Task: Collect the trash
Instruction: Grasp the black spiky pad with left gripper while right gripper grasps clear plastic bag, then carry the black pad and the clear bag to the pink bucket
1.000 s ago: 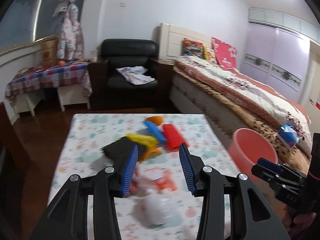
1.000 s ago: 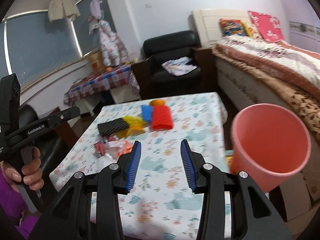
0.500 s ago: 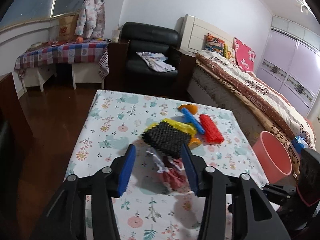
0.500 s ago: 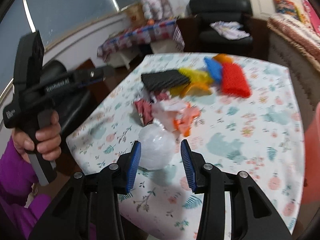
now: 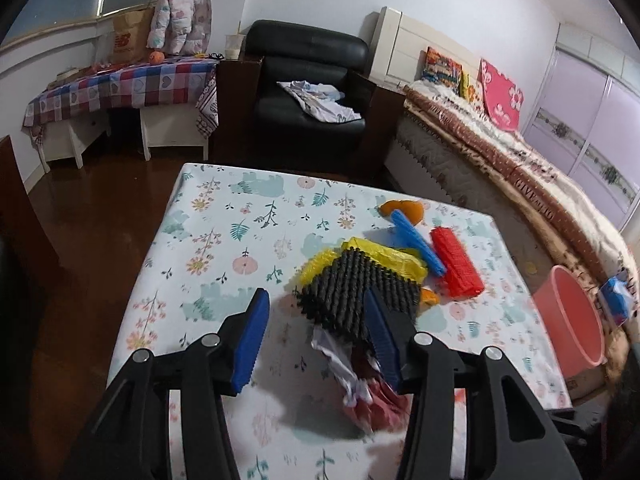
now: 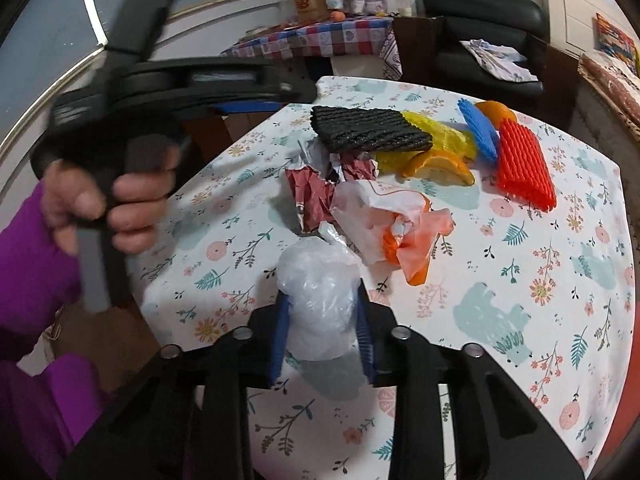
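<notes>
On the floral table (image 5: 224, 232) lies a heap of trash. My right gripper (image 6: 322, 298) is closing its jaws on a crumpled clear plastic bag (image 6: 316, 276), and both blue pads touch the bag's sides. Beyond the bag lie an orange-and-white plastic bag (image 6: 400, 220) and a crumpled red paper wrapper (image 6: 312, 192). My left gripper (image 5: 316, 300) hangs open above that red wrapper (image 5: 372, 396). Its right finger crosses in front of a black foam net (image 5: 352, 288). A hand in a purple sleeve holds the left gripper (image 6: 180, 84) at the table's left edge.
Yellow (image 5: 384, 256), blue (image 5: 416, 240) and red (image 5: 456, 268) foam nets and orange peel (image 5: 402, 208) lie behind the black net. A pink bucket (image 5: 568, 320) stands on the floor at the table's right, by the bed (image 5: 520, 168). A black armchair (image 5: 308, 92) stands beyond.
Both grippers dropped toward the trash heap. The right one swung from the bucket side to the clear bag and narrowed onto it. The left one widened over the red wrapper.
</notes>
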